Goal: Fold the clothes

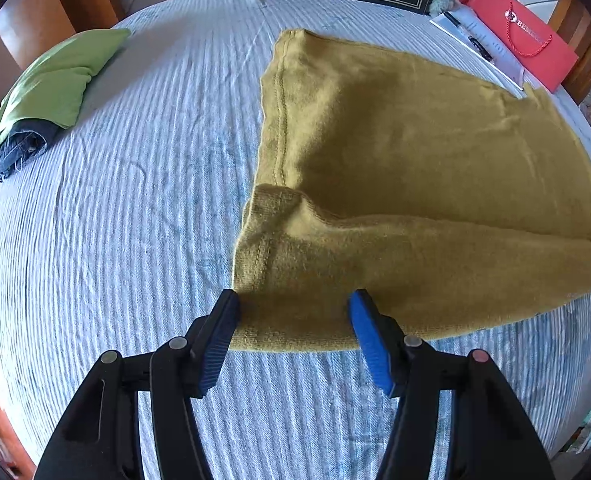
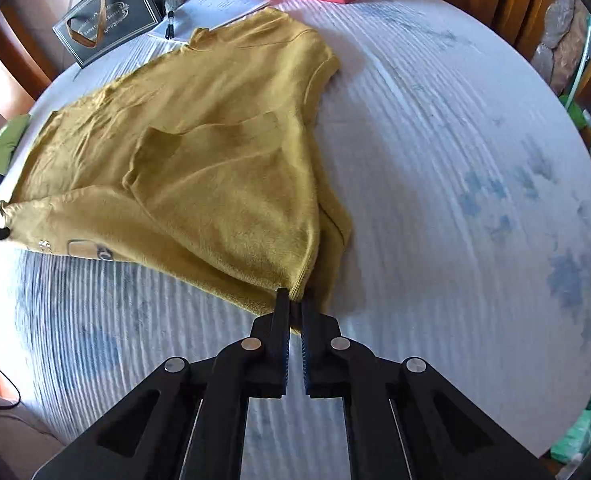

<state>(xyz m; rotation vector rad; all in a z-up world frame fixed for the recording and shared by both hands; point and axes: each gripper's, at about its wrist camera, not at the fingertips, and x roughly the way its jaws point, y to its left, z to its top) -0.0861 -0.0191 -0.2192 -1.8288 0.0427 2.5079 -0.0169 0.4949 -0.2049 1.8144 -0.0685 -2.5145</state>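
Two grippers work one mustard sweater (image 1: 395, 168) spread mid-counter. The left gripper (image 1: 293, 312) straddles its near hem, jaws apart, gripping nothing; it should close before lifting. The right gripper (image 2: 294, 308) pinches a hem corner. Only the right view shows the sleeves; only the left shows the folded pile (image 1: 47, 92).

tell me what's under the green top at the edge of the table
A dark blue denim garment sticks out from beneath the folded green top, both lying on the striped tablecloth. Only its near end shows; the rest is covered, so I cannot tell what kind of garment it is.
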